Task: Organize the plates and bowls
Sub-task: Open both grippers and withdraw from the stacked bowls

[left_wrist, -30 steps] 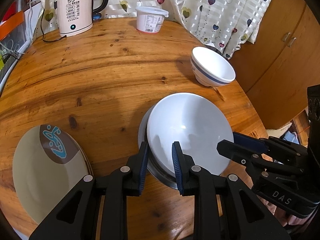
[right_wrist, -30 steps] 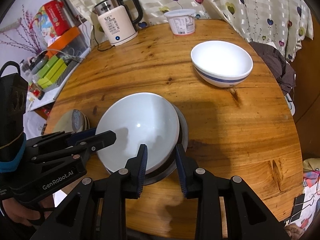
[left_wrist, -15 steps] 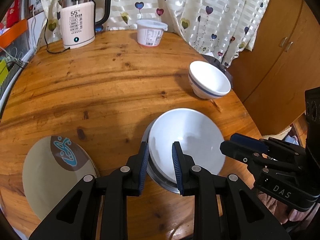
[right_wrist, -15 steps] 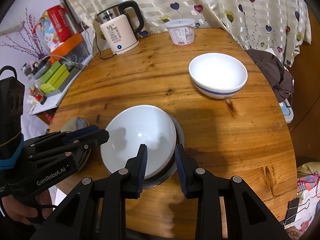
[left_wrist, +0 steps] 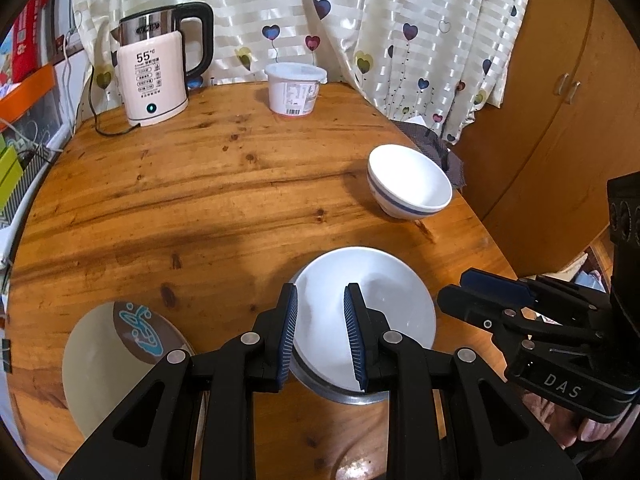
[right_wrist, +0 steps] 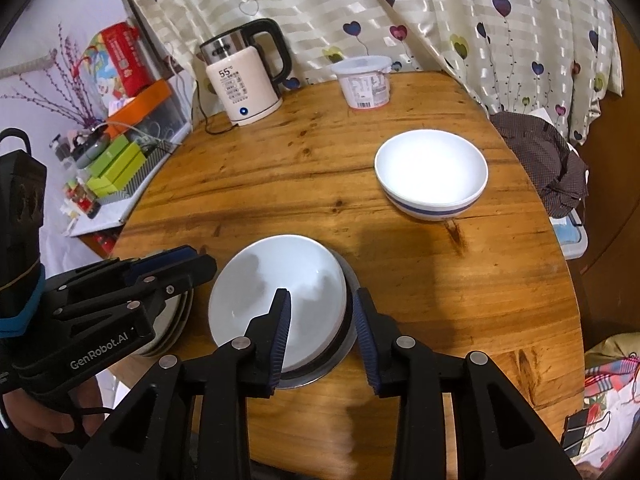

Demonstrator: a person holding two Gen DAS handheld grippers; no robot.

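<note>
Both claws, left (left_wrist: 320,332) and right (right_wrist: 322,336), angle down released over the white bowl (left_wrist: 384,304).

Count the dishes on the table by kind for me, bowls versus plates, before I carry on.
Bowls: 3 — blue-banded bowl, white bowl, metal bowl under it.
Plates: at least 1 — patterned plate; the right wrist view shows stacked rims, number unclear.
Total: at least 4 dishes.
</note>
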